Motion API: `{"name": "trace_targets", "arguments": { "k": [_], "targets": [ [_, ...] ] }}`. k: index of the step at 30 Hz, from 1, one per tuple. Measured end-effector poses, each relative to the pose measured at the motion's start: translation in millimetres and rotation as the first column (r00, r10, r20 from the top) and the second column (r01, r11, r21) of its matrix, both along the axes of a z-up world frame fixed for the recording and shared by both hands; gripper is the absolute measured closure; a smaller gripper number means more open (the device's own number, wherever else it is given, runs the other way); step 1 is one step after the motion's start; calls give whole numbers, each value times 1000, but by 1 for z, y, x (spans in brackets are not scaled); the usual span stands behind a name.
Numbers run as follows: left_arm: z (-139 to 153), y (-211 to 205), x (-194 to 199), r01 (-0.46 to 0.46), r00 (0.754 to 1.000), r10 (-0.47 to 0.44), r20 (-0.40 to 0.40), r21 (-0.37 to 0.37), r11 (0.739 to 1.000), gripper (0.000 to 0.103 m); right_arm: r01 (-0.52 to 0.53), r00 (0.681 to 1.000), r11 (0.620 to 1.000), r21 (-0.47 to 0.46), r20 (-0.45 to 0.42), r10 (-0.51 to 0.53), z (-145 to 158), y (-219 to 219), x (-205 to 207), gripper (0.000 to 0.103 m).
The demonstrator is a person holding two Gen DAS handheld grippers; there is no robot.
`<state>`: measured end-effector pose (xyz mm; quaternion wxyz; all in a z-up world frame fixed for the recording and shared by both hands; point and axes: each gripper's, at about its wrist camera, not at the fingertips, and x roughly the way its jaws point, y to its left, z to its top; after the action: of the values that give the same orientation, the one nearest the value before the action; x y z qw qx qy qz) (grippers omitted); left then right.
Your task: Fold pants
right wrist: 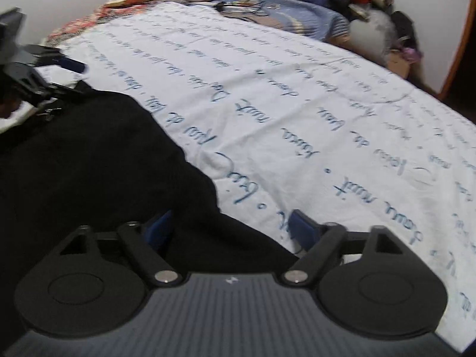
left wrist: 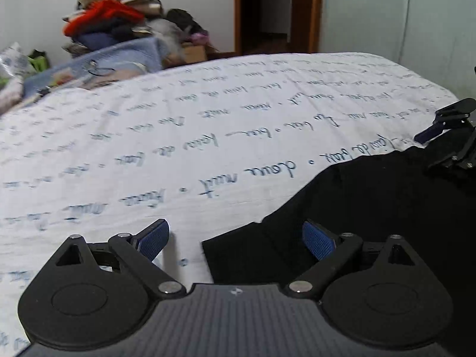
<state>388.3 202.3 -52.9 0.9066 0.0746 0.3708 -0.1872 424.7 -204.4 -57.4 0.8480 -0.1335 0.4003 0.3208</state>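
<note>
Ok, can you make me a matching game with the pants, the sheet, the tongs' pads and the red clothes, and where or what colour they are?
Things:
1 pants
2 sheet
3 pads
4 red clothes

Matches:
A white with blue writing
B on the pile by the wall
C black
D blue

Pairs: 1-C, 2-A, 3-D, 4-B

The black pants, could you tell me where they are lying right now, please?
The black pants lie on the white bedsheet with blue script, lower right in the left wrist view and lower left in the right wrist view, with both open tongs at their edge.
</note>
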Motion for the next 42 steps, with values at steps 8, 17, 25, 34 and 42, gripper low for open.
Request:
{"name": "trace_targets", "arguments": {
  "k": [8,17,25,34,42],
  "targets": [
    [1,-17,-11,25,1000,-25,7,44,999,48,-86,996,996,-26,29,87,10,6,-23,97],
    [25,-12,-28,-64,997,62,55,29,998,79,28,933,978,-207,357,49,28,36,-61,99],
    [51,-18,-60,-181,968,169,187,46,982,96,120,822,956,-269,566,56,57,56,-109,99],
    [80,-6,-153,-155,962,158,224,-28,987,96,72,745,947,-312,648,157,75,56,-229,100],
    [73,-2,-250,-153,965,164,207,-67,986,96,3,758,946,-323,617,208,63,51,-325,99]
  ]
}}
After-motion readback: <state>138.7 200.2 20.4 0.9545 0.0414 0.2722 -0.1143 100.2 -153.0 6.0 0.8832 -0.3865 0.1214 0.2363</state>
